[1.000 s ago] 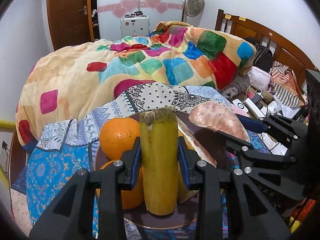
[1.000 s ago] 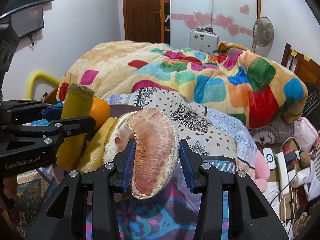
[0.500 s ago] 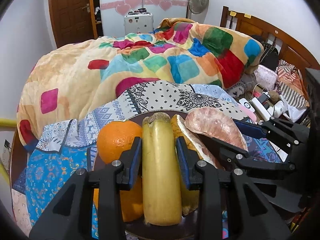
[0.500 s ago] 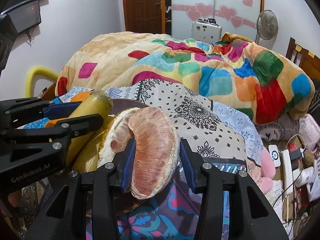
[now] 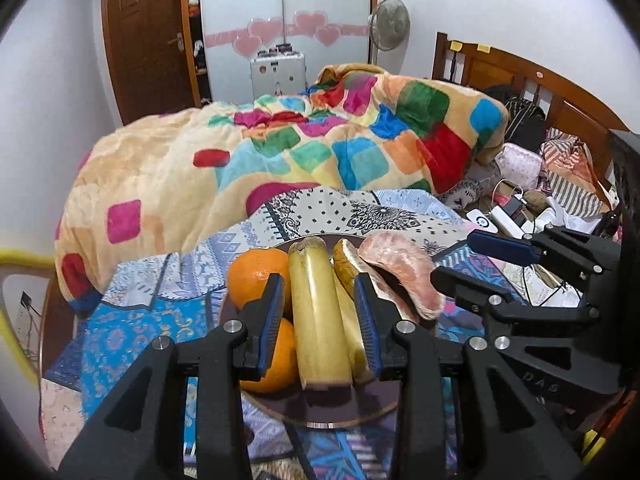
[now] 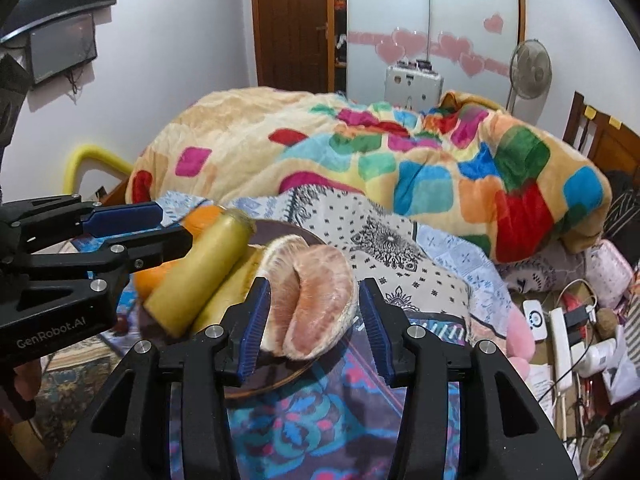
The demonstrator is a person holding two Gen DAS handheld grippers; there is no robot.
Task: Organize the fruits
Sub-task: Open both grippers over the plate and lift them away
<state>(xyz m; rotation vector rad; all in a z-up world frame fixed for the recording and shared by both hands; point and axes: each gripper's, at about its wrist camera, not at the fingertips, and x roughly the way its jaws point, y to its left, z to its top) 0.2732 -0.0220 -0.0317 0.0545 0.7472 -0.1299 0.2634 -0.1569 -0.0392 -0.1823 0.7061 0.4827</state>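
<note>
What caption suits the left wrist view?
Left tool open around a banana piece lying on the plate beside two oranges.

A second ago my left gripper (image 5: 320,316) held the banana piece (image 5: 318,320) upright over the plate (image 5: 340,412); I've since tipped it flat, and it lies beside the oranges (image 5: 256,276), jaws apparently slackened, though the fisheye blurs that gap. My right gripper (image 6: 314,320) has lowered the pomelo segment (image 6: 320,300) onto the plate and spread apart.
</note>
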